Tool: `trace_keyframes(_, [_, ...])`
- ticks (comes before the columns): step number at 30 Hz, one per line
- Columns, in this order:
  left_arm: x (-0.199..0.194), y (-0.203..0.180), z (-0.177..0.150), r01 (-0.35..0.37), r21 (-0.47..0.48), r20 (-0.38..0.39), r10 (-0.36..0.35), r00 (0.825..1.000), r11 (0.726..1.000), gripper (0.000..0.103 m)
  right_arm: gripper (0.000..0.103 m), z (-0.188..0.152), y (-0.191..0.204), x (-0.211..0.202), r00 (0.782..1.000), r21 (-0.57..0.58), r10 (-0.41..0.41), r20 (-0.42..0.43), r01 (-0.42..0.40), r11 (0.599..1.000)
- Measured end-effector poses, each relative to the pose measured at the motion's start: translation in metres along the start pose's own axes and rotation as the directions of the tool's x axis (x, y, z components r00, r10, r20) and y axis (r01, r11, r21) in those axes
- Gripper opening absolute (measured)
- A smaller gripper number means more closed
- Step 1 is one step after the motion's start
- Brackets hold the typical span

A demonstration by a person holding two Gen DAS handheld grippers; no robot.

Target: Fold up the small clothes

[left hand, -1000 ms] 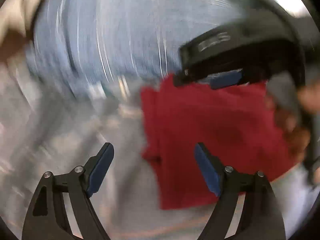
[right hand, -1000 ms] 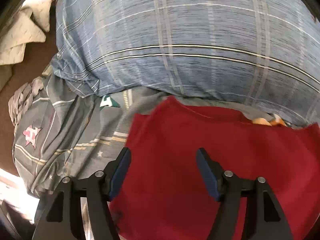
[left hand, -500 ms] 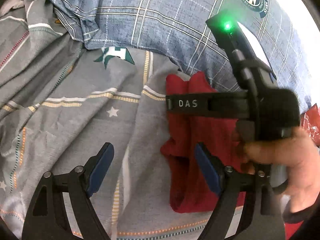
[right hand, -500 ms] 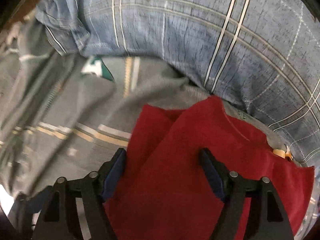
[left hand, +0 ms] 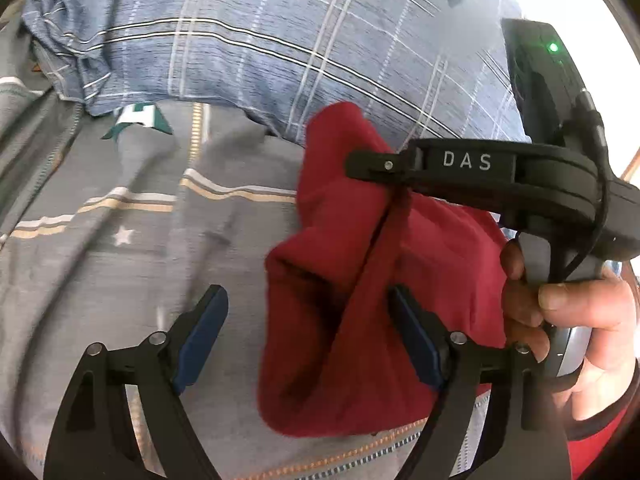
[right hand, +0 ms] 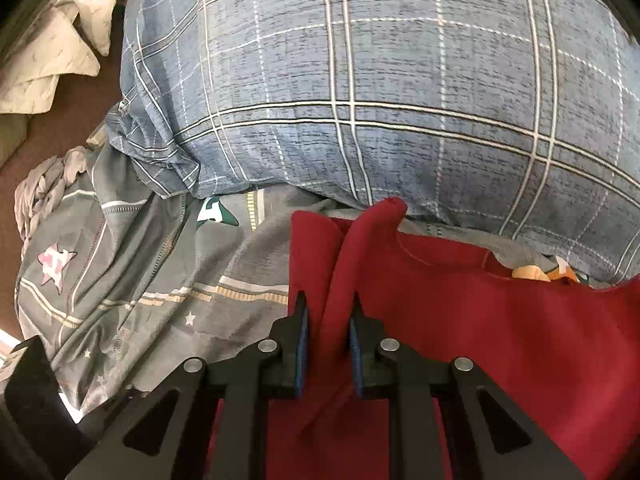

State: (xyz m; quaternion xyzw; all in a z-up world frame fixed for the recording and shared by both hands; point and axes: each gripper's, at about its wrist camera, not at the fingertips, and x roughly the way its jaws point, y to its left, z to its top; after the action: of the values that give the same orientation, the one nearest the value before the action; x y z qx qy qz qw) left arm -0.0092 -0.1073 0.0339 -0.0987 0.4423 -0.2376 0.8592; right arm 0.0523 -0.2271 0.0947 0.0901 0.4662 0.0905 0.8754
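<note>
Two grippers are working over a bed. The red garment (right hand: 500,340) is lying on the grey bedsheet (right hand: 152,272), the one with stars and stripes on it. The top edge of the red garment is sitting right up against the blue checked pillow (right hand: 360,80), which is lying across the far side of the bed.

The right gripper (right hand: 327,320) is pinching a raised fold at the left edge of the red garment. Its jaws have just been closing, and the red cloth is squeezed between the blue pads (right hand: 302,344). The fold is standing up in a ridge that is running away from the gripper toward the pillow. In the left wrist view, the right gripper (left hand: 366,164) is reaching in from the right side, and a person's hand (left hand: 580,320) is wrapping around its handle. A small green light (left hand: 553,47) is glowing on its body.

The left gripper (left hand: 308,320) is hanging with its jaws spread wide. One finger is over the bare bedsheet (left hand: 120,280) and the other is over the bunched red garment (left hand: 340,340). It is pinching nothing.

Some cream cloths (right hand: 52,48) are lying at the far left corner, past the pillow, on a brown surface (right hand: 72,116).
</note>
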Motion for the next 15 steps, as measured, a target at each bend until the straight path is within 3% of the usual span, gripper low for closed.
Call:
trace_keyframes(3, [0.005, -0.004, -0.004, -0.034, 0.036, -0.002, 0.034, 0.999, 0.999, 0.08, 0.017, -0.001, -0.002, 0.0, 1.0, 0.0, 0.009, -0.003, -0.009, 1.0])
trace_keyframes(4, [0.006, -0.005, -0.005, -0.049, 0.044, -0.005, 0.05, 0.999, 0.998, 0.071, 0.017, -0.001, -0.001, 0.001, 1.0, -0.002, 0.009, -0.006, -0.009, 1.0])
trace_keyframes(6, [0.009, -0.005, -0.004, -0.052, 0.049, -0.02, 0.053, 0.998, 0.997, 0.063, 0.017, 0.0, 0.003, 0.006, 1.0, -0.008, 0.013, -0.015, -0.014, 1.0])
trace_keyframes(15, [0.008, -0.007, -0.004, -0.073, 0.059, -0.02, 0.074, 0.997, 0.996, 0.055, 0.02, 0.001, 0.016, 0.017, 0.999, -0.029, 0.017, -0.043, -0.018, 0.999])
